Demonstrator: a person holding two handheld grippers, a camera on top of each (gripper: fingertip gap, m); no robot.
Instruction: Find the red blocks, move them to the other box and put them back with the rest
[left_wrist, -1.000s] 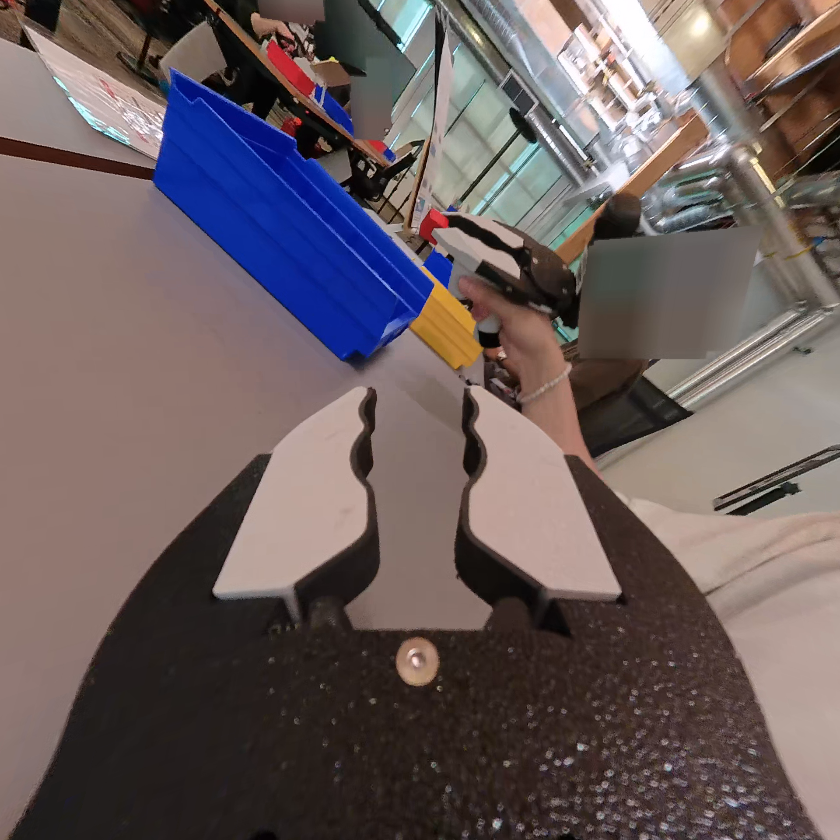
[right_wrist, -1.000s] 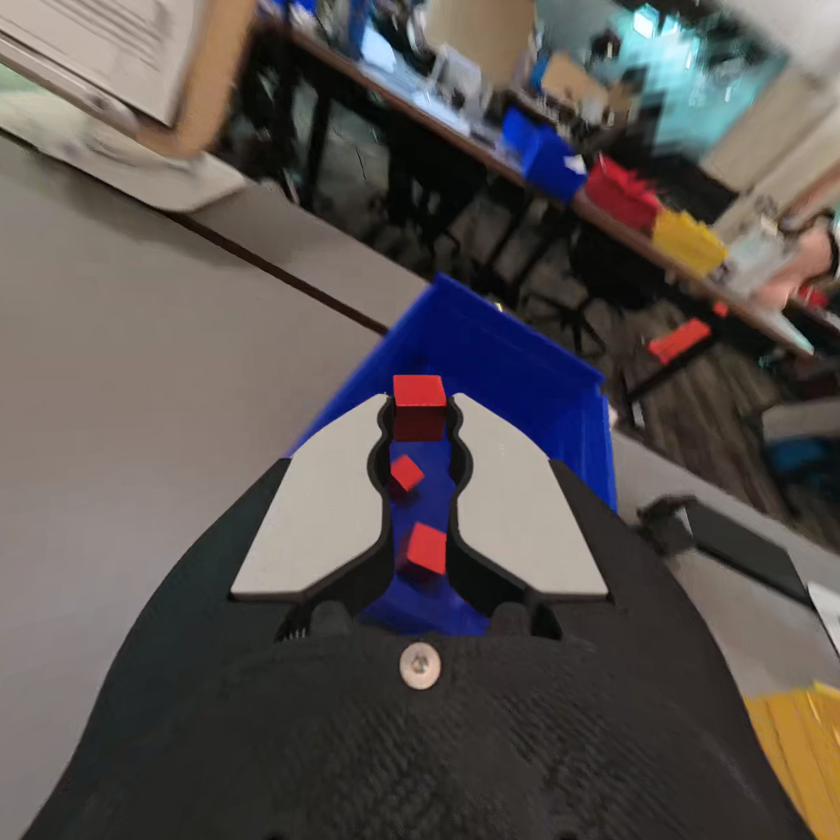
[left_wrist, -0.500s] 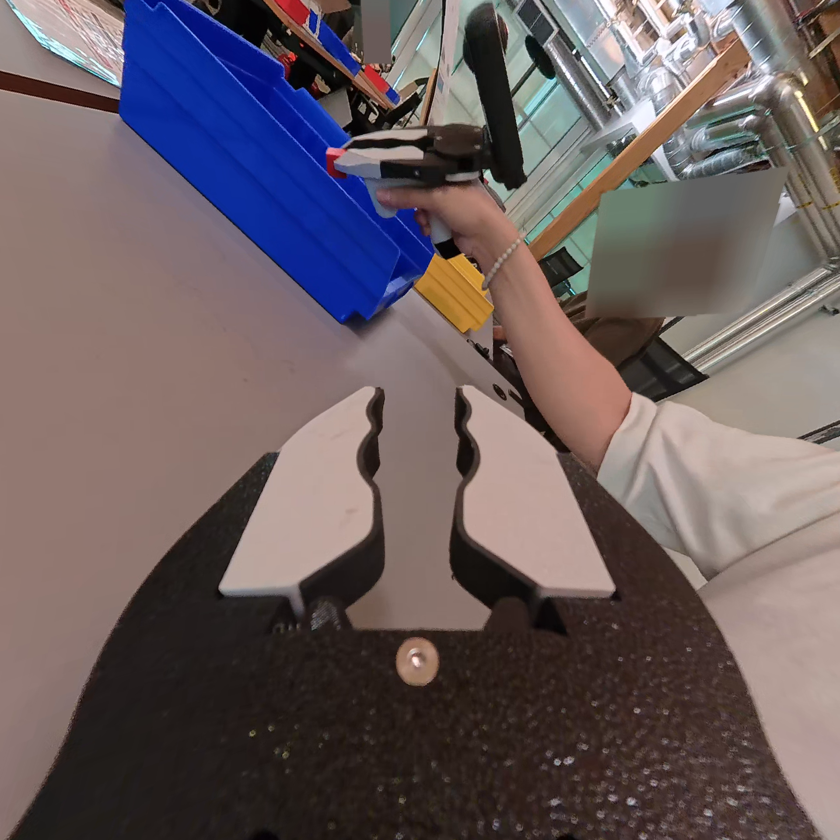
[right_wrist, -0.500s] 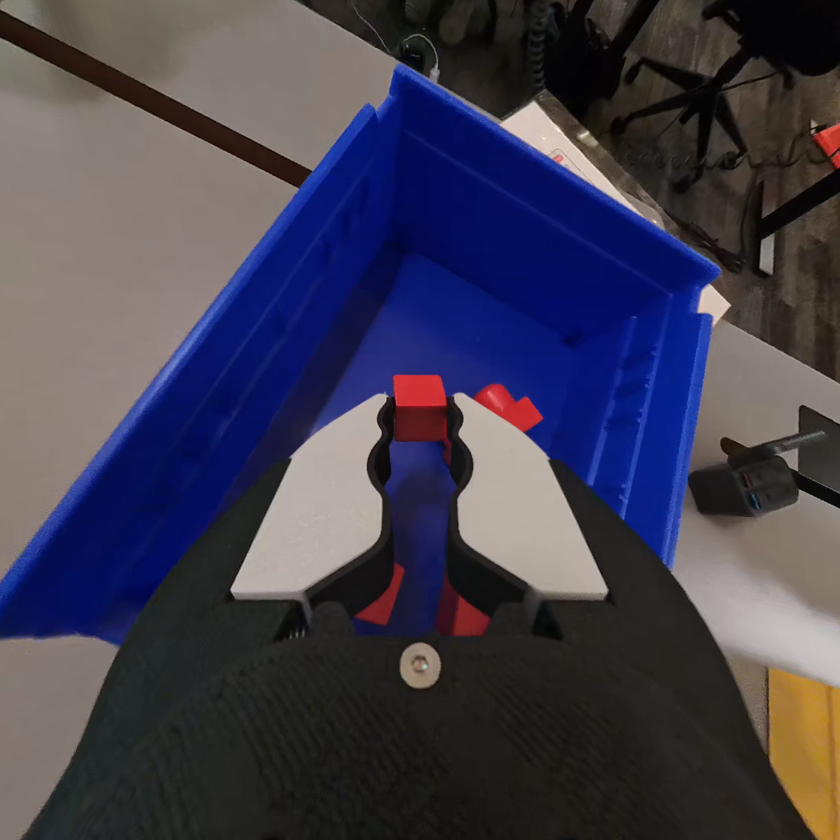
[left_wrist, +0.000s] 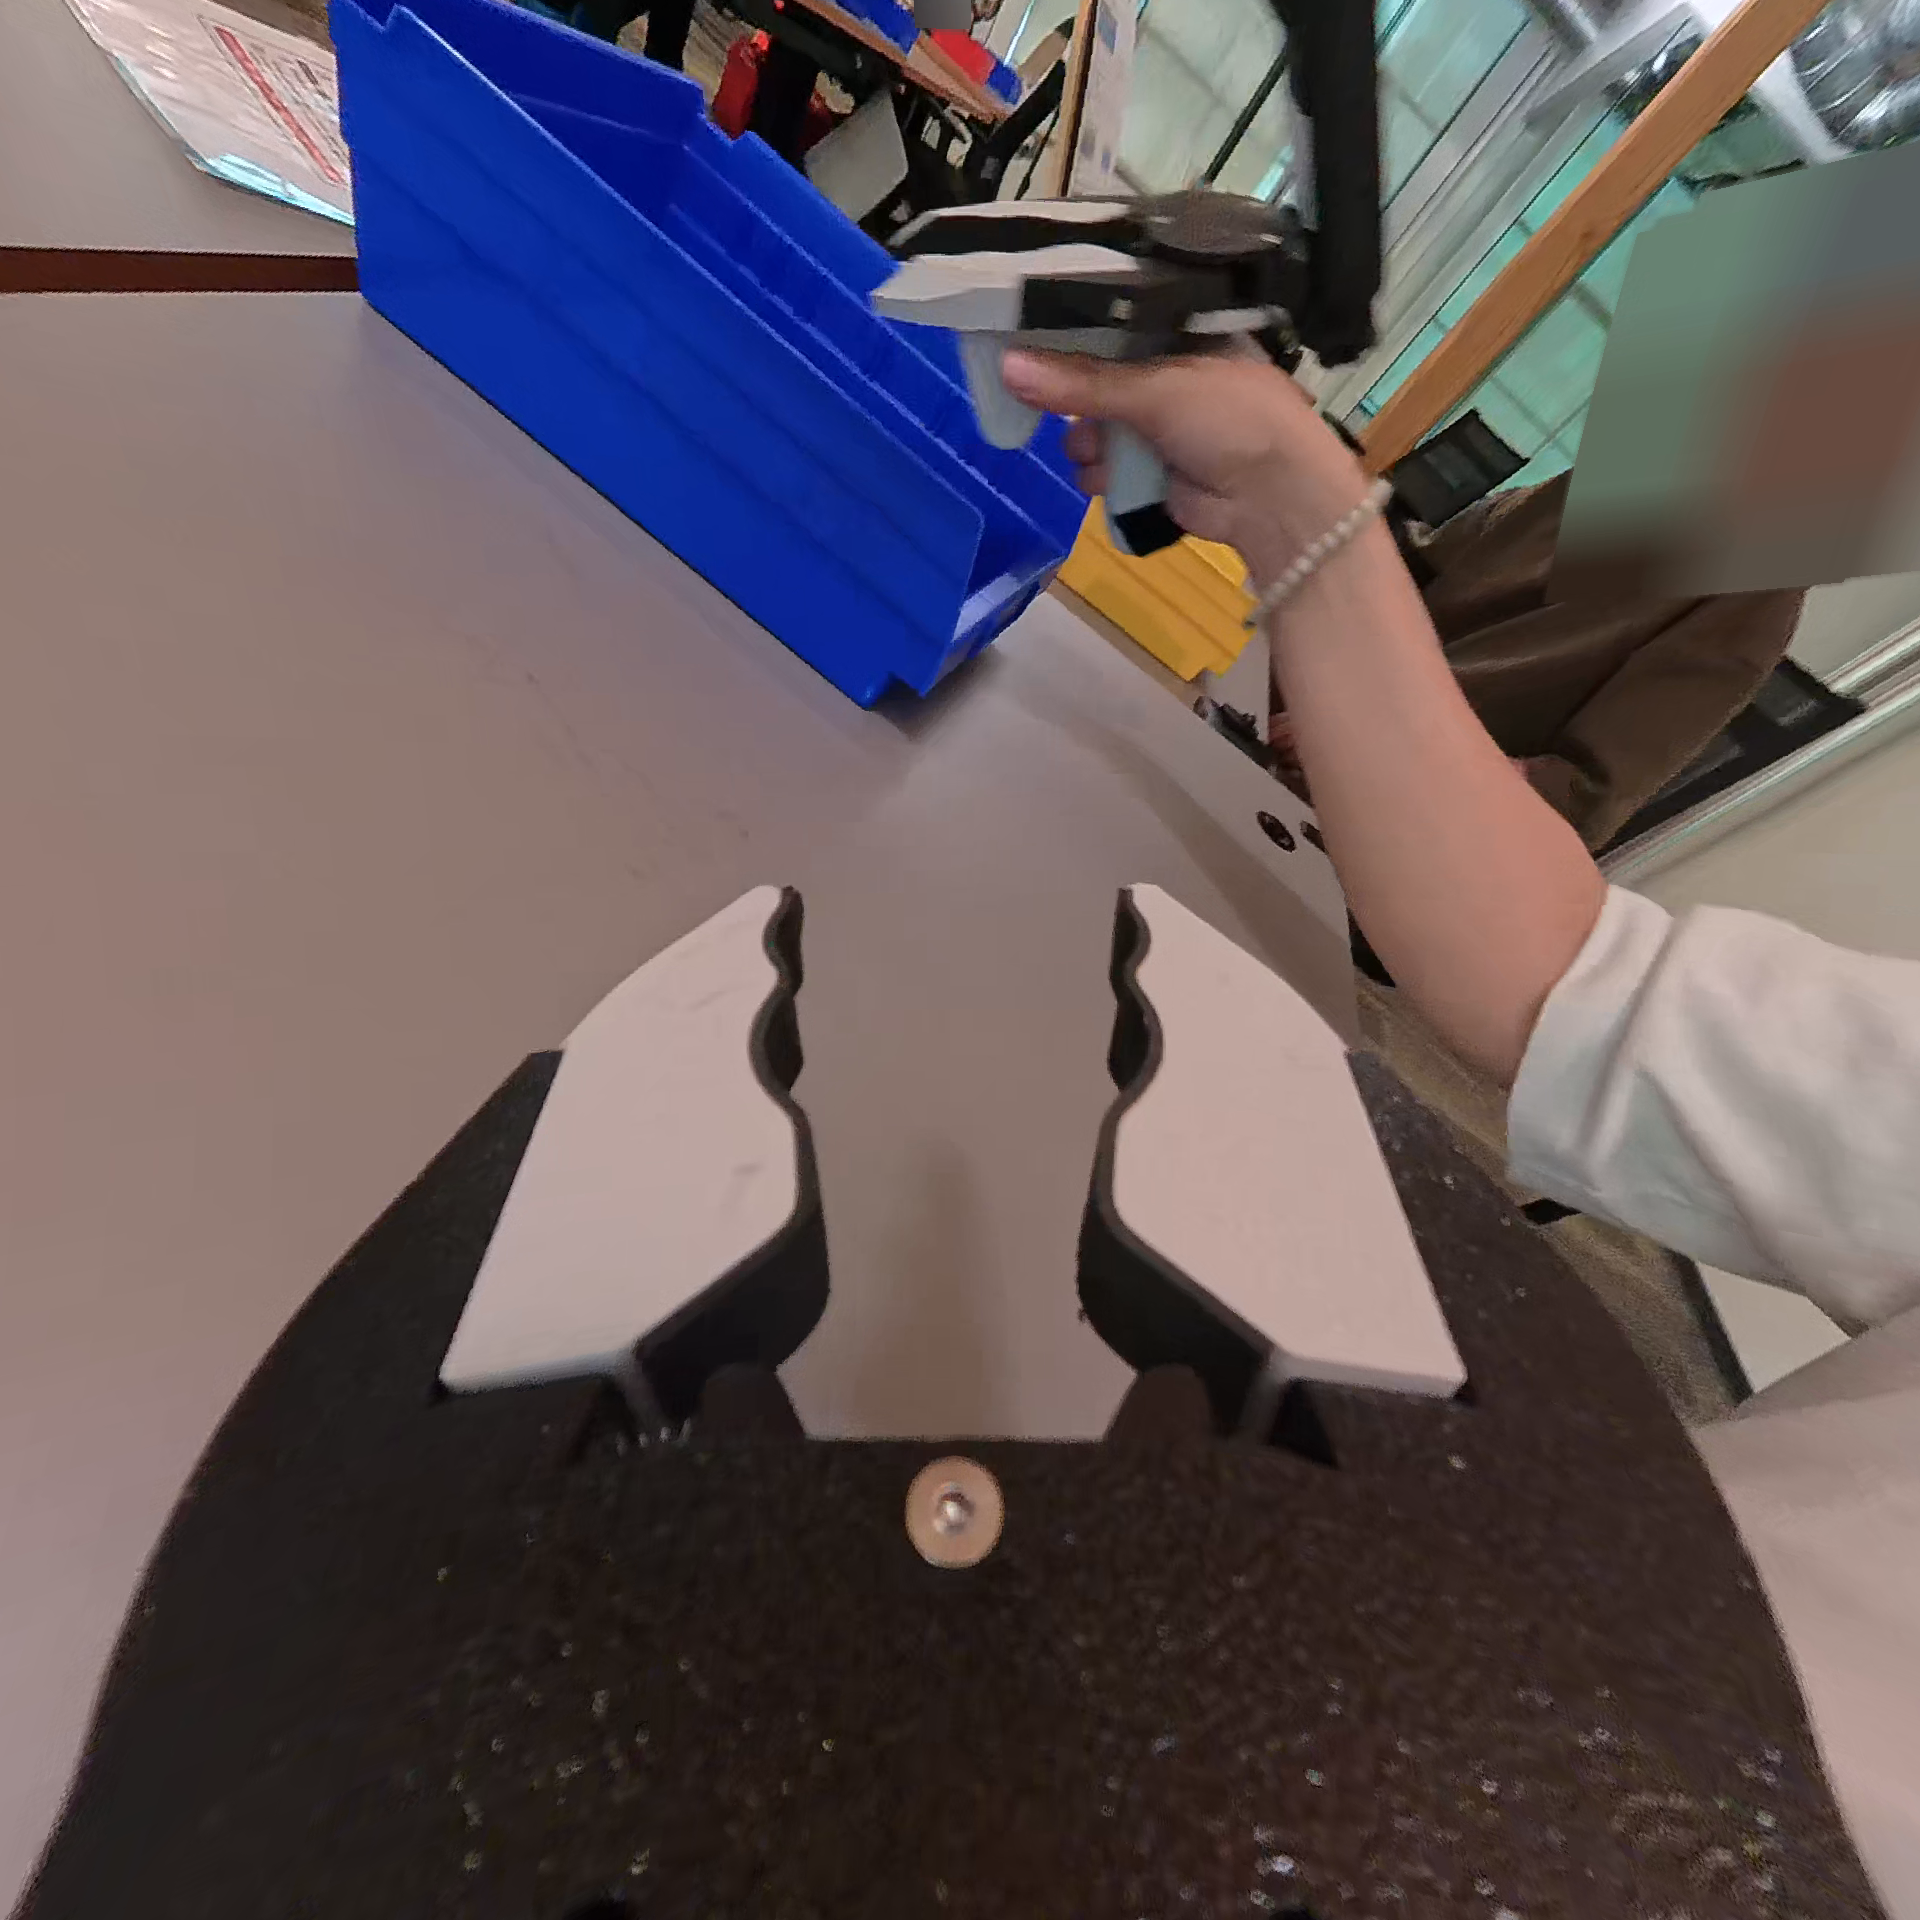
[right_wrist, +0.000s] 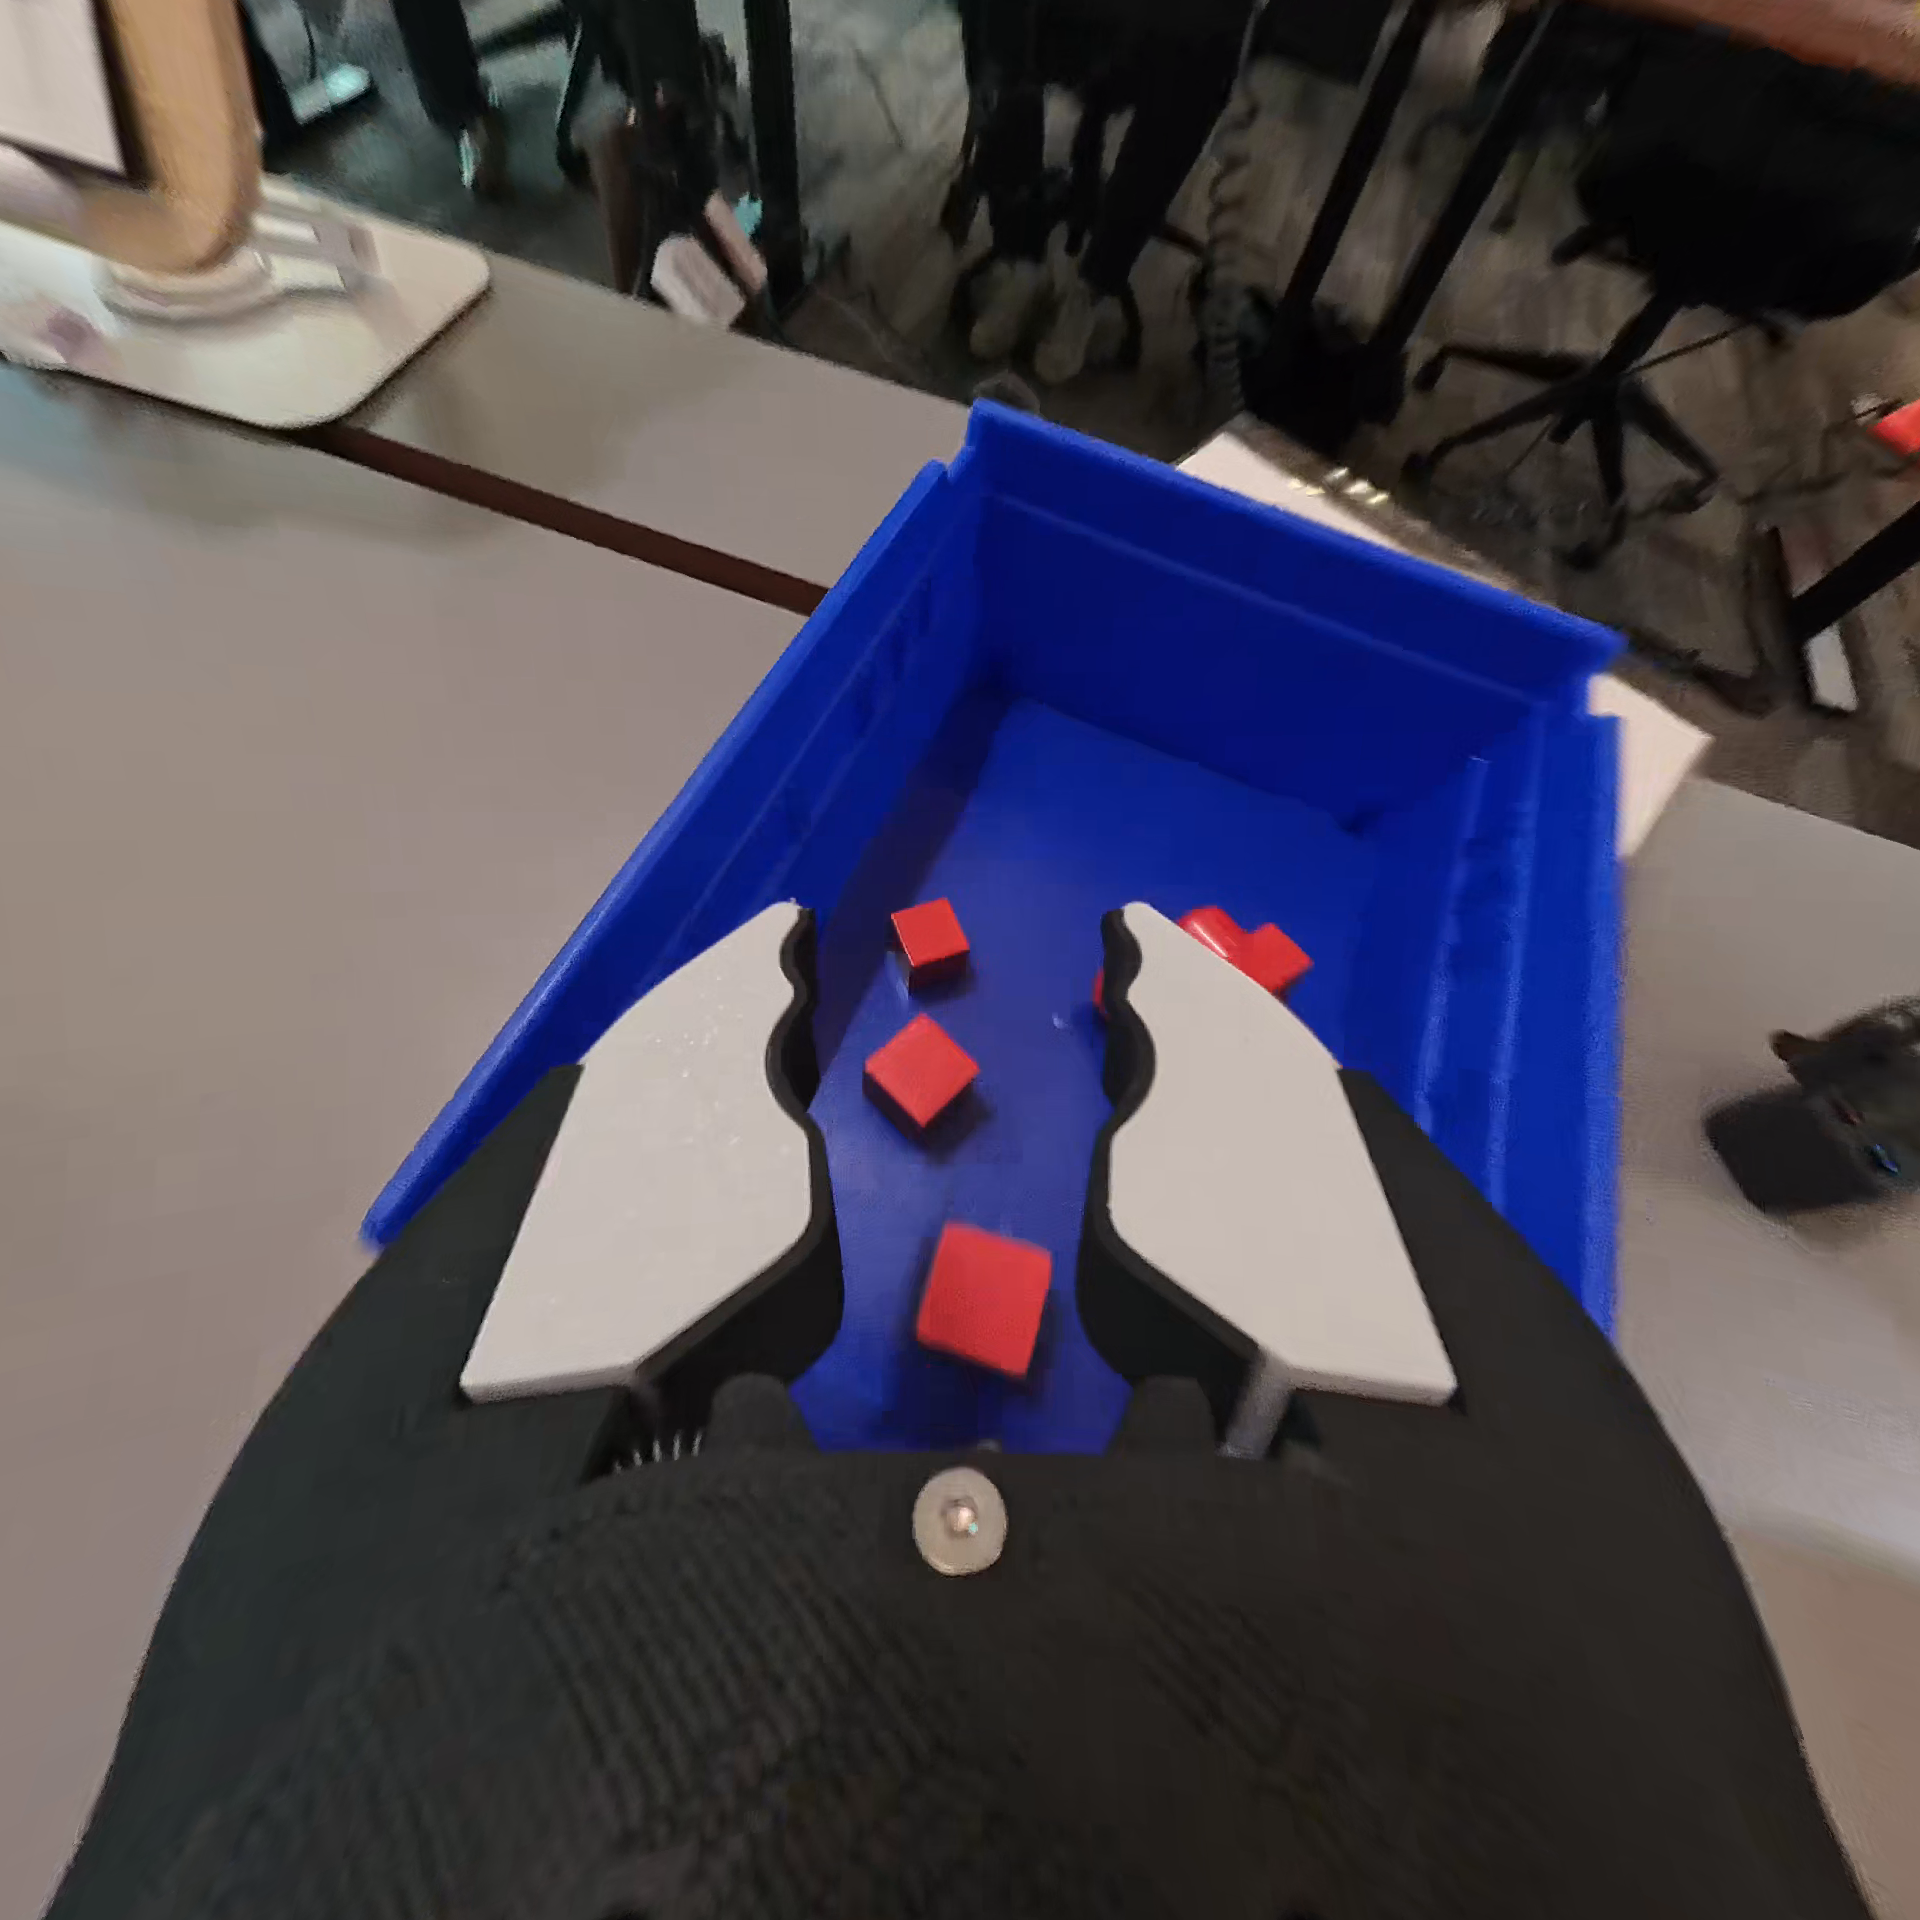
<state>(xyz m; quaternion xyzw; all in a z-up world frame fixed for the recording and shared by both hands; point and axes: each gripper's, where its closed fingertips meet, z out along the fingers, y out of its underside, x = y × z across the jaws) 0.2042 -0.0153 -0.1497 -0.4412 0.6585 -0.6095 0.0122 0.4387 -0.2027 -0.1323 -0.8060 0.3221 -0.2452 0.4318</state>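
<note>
right gripper (right_wrist: 958, 935) now open, red block (right_wrist: 982, 1299) dropped

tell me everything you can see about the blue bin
The blue bin is a long rectangular open-top plastic box with stepped, ribbed side walls and a raised rim, standing upright on the grey table. Its blue floor holds several loose red blocks, some partly hidden behind the fingers. The right gripper hangs open above it without touching it. A yellow bin sits just past its near end; contact between them cannot be told.
</note>
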